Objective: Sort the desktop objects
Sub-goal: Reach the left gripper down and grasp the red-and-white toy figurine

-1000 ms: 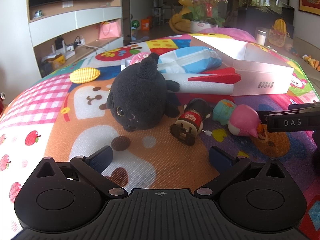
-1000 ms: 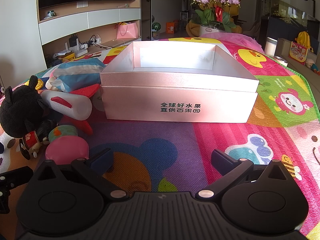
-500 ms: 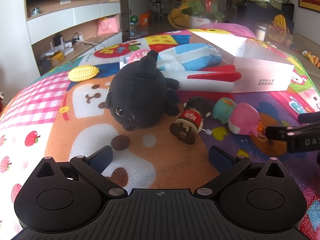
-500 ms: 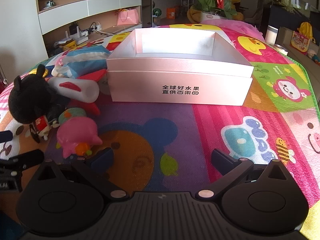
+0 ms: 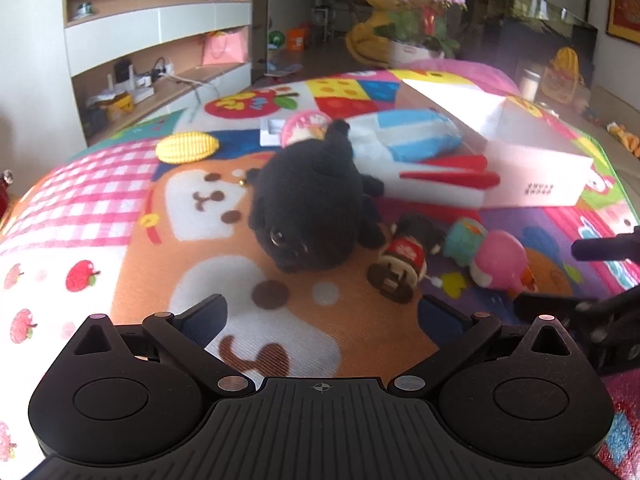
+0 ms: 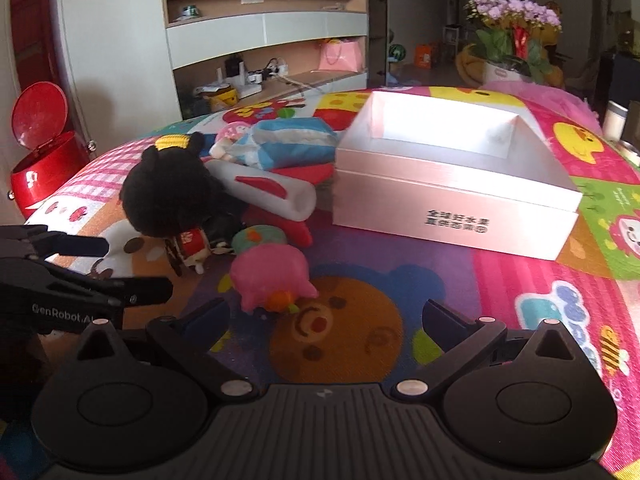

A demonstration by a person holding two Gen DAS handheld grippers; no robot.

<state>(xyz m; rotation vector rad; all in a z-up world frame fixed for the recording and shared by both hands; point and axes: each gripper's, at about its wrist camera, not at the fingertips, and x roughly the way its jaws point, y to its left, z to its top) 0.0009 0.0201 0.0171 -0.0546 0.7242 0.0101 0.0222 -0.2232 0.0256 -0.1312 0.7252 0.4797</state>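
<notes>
Left wrist view: the left gripper (image 5: pixel 320 316) hovers with jaws spread wide and empty above the cartoon mat (image 5: pixel 120 240), facing the black plush toy (image 5: pixel 308 204).

Right wrist view: the right gripper (image 6: pixel 326 320), jaws apart and empty, sits just before the pink toy (image 6: pixel 272 276); the white box (image 6: pixel 452 176) stands beyond.

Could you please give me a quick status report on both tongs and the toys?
Left tongs open, empty. Right tongs open, empty, near pink toy. White box holds nothing visible. Black plush and small toys crowd the mat.
</notes>
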